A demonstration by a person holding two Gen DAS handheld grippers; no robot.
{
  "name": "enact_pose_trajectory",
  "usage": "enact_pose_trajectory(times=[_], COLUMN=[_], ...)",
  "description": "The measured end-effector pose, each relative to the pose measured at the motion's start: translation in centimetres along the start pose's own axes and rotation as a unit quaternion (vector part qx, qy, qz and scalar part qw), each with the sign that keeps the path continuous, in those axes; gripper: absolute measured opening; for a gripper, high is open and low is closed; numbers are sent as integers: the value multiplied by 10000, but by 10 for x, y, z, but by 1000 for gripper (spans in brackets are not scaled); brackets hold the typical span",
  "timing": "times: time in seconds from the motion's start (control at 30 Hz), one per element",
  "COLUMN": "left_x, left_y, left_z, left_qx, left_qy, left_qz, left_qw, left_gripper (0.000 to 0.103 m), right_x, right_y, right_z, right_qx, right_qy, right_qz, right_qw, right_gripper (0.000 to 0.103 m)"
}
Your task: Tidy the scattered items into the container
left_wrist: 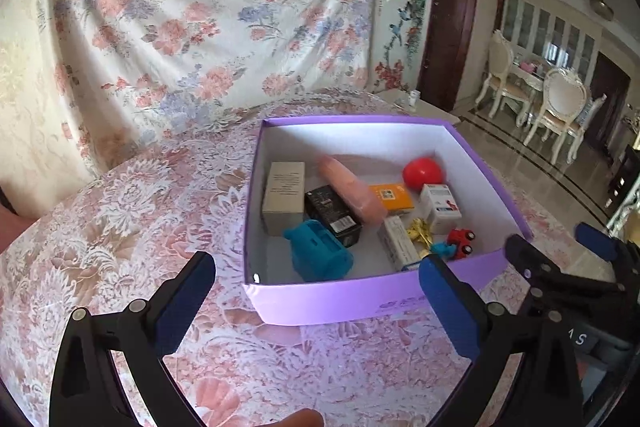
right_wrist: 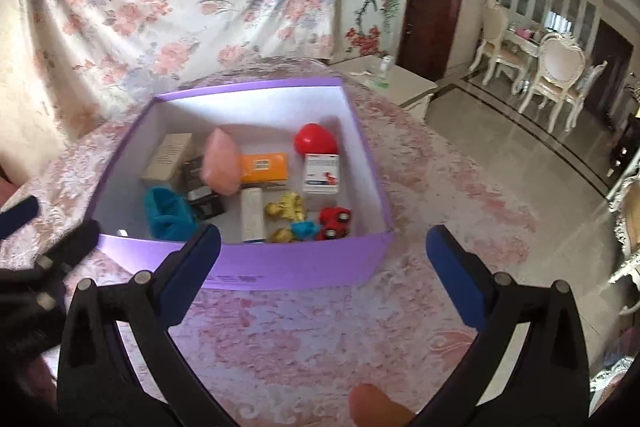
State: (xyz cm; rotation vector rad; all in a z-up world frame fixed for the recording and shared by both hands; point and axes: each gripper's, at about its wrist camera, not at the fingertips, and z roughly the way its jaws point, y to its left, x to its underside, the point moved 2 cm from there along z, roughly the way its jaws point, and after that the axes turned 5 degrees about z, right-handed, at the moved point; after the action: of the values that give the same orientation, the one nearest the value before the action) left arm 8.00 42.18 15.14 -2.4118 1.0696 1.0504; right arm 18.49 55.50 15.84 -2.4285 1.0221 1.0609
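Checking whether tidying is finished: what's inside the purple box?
The purple box holds a red ball, pink tube, orange box, teal toy, red toy car and several cartons. Anything beneath them is covered.

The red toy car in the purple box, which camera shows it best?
The right wrist view. The red toy car sits close and unobstructed near the purple box front wall. In the left wrist view the car is smaller, tucked in the corner beside the left gripper finger.
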Motion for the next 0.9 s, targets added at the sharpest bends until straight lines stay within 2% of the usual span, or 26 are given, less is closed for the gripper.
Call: enact_pose_trajectory(times=[0.23, 0.9], left_x=[-1, -4], left_y=[2, -1], left_z=[-2, 0], left_qx=[133, 205], left_qy=[-5, -22], left_qz=[-35, 48], left_qw=[9999, 9998], left_gripper=[102, 102], right_x=[-2, -2], right_y=[4, 1], right_z=[0, 1], right_qx=[-15, -84], right_qy=[38, 105], right_qz=[-29, -4], right_qw=[10000, 9999], right_gripper=[102, 102])
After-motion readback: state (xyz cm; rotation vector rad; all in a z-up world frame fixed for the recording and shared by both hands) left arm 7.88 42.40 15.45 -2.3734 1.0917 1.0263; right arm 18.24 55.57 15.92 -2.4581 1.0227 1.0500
